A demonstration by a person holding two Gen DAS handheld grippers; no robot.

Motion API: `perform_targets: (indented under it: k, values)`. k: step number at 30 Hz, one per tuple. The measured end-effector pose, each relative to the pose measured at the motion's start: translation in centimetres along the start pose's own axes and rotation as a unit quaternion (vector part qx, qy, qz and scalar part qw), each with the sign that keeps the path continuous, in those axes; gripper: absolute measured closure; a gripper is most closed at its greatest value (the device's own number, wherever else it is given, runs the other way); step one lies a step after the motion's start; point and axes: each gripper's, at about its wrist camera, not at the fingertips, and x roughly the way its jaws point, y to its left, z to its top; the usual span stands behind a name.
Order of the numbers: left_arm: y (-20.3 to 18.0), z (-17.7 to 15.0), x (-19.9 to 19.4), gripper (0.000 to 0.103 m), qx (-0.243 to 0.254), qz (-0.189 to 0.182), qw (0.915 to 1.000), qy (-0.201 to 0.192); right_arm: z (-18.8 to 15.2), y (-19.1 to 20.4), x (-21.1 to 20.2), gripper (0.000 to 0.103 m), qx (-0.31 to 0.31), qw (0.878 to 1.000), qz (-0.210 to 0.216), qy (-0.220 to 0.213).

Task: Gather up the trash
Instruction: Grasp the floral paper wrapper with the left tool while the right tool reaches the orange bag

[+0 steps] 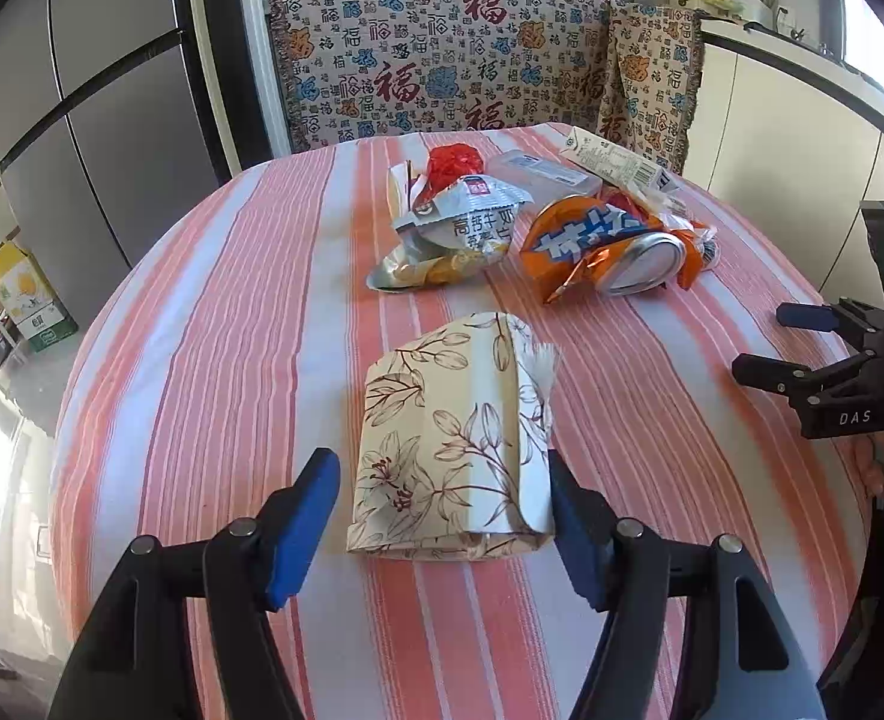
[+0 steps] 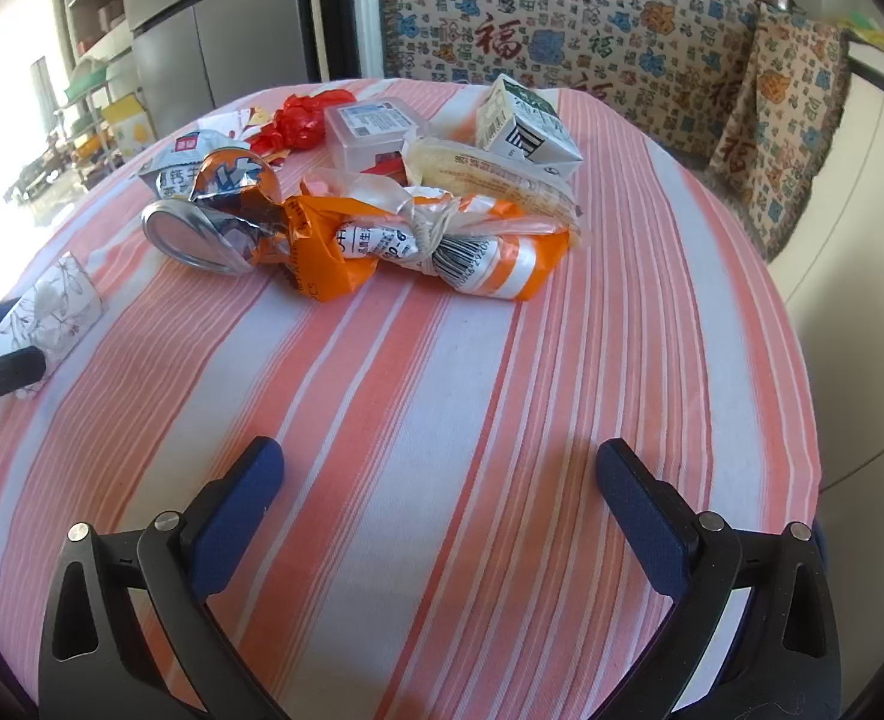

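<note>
A folded floral paper bag (image 1: 448,444) lies on the striped tablecloth (image 1: 219,312); it also shows in the right wrist view (image 2: 51,309). My left gripper (image 1: 442,522) is open, one finger on each side of the bag's near end, right pad touching it. Beyond lie a silver snack packet (image 1: 448,228), a crushed orange can (image 1: 610,246), a red wrapper (image 1: 454,162), a clear plastic box (image 2: 372,129), a milk carton (image 2: 526,126) and an orange plastic bag (image 2: 442,240). My right gripper (image 2: 442,510) is open and empty over bare cloth.
A patterned cloth-covered bench (image 1: 442,54) stands behind the table. A grey fridge (image 1: 81,120) is at the left, white cabinets (image 1: 802,150) at the right. The right gripper shows at the right edge of the left wrist view (image 1: 802,348).
</note>
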Motion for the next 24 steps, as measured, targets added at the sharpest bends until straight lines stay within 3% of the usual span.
perform_targets:
  k: [4, 8, 13, 16, 19, 24]
  values:
    - [0.4, -0.5, 1.4, 0.034, 0.002, 0.008, 0.9999, 0.009, 0.1, 0.0, 0.0, 0.001, 0.001, 1.000, -0.002, 0.000]
    - [1.2, -0.4, 2.1, 0.022, -0.020, 0.004, 0.9997, 0.015, 0.1, 0.1, 0.0, 0.001, 0.003, 1.000, -0.004, -0.001]
    - [1.3, -0.3, 2.5, 0.018, -0.022, 0.003, 0.9996, 0.016, 0.1, 0.0, -0.1, 0.001, 0.017, 1.000, -0.012, -0.001]
    - [1.3, -0.5, 2.4, 0.018, -0.023, 0.002, 0.9996, 0.012, 0.5, -1.2, -0.7, 0.001, 0.100, 0.995, -0.006, -0.017]
    - [1.4, -0.6, 2.4, 0.018, -0.024, 0.002, 0.9996, 0.011, 2.1, -3.0, -0.9, 0.001, 0.191, 0.981, 0.016, -0.036]
    - [1.4, -0.6, 2.4, 0.018, -0.024, 0.002, 0.9996, 0.011, 6.8, -4.0, 0.2, 0.001, 0.231, 0.970, -0.029, -0.064]
